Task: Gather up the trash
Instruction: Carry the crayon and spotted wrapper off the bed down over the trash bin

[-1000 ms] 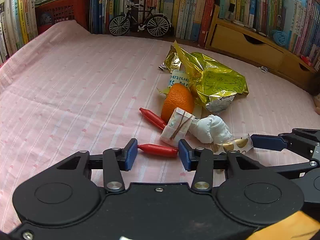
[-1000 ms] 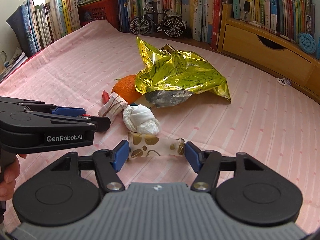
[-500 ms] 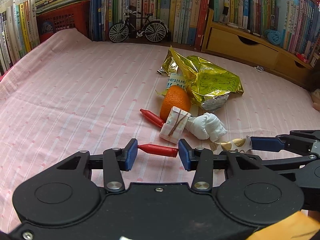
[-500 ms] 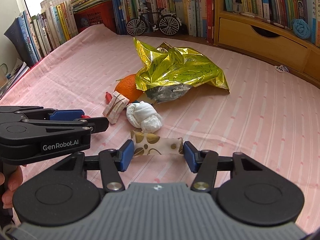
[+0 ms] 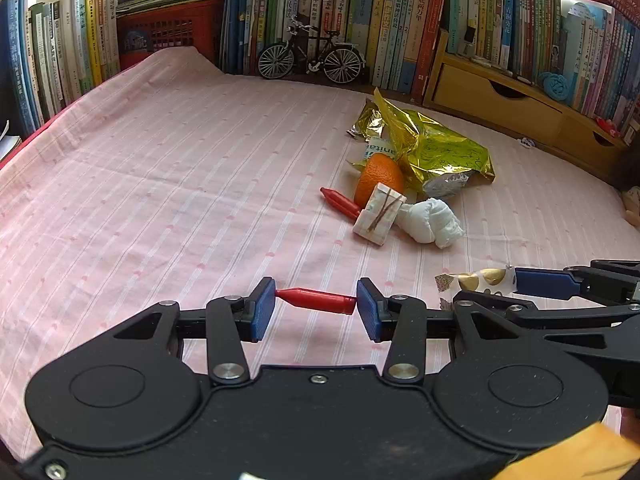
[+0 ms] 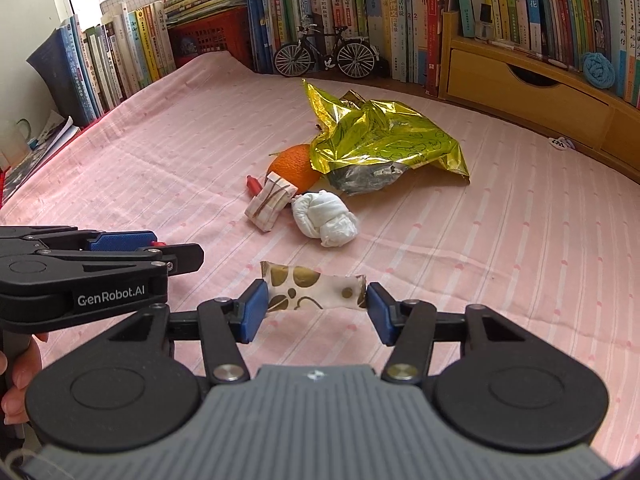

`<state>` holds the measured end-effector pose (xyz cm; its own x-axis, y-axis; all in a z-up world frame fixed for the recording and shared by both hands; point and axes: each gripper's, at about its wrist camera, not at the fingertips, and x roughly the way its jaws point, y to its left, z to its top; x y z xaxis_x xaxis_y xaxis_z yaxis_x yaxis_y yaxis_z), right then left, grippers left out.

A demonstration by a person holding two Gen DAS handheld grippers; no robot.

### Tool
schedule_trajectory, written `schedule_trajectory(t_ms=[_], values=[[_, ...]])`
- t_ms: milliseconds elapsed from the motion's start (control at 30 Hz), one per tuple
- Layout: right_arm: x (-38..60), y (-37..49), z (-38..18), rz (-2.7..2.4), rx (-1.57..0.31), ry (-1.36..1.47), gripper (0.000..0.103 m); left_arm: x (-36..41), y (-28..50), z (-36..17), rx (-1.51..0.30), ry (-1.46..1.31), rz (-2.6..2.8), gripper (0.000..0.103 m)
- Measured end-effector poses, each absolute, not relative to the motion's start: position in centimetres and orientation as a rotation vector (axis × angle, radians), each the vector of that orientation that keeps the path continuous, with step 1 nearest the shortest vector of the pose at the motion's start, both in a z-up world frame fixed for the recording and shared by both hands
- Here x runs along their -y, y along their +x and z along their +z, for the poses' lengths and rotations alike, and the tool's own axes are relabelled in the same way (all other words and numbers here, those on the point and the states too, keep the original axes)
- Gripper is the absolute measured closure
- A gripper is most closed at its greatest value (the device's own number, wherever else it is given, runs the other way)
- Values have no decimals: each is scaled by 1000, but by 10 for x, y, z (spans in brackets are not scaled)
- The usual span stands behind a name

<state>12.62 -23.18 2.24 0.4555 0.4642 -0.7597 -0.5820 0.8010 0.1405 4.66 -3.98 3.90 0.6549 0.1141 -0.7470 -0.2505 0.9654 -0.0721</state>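
Note:
My left gripper (image 5: pixel 316 304) is shut on a red crayon-like stick (image 5: pixel 316 300), pinched end to end between the blue pads. My right gripper (image 6: pixel 316 304) is shut on a white wrapper with gold spots (image 6: pixel 316 288), also held lengthwise. Both hang a little above the pink striped cloth (image 5: pixel 160 184), side by side. Farther ahead lies a pile: an orange (image 5: pixel 378 178), a crumpled gold foil bag (image 5: pixel 436 152), a folded paper packet (image 5: pixel 380 214), a white tissue wad (image 5: pixel 430 222) and a second red stick (image 5: pixel 340 202).
A model bicycle (image 5: pixel 308 56) stands at the back in front of rows of books. A wooden drawer unit (image 5: pixel 500 104) lines the back right, a red crate (image 5: pixel 168 32) the back left. A hand (image 6: pixel 16 376) holds the left gripper's handle.
Both grippers have drawn back and up from the pile, each keeping its item. The pile itself has not moved.

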Motion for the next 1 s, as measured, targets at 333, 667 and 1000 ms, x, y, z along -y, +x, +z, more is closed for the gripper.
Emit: schedule_trajectory(t_ms=[333, 667, 1000], values=[[222, 65, 34, 667, -860, -178, 45, 24, -29, 49, -820, -193, 255, 61], [207, -18, 49, 683, -834, -188, 45, 0, -125, 57, -814, -213, 292, 61], [195, -92, 54, 674, -812, -182, 44, -27, -211, 58, -824, -204, 317, 61]])
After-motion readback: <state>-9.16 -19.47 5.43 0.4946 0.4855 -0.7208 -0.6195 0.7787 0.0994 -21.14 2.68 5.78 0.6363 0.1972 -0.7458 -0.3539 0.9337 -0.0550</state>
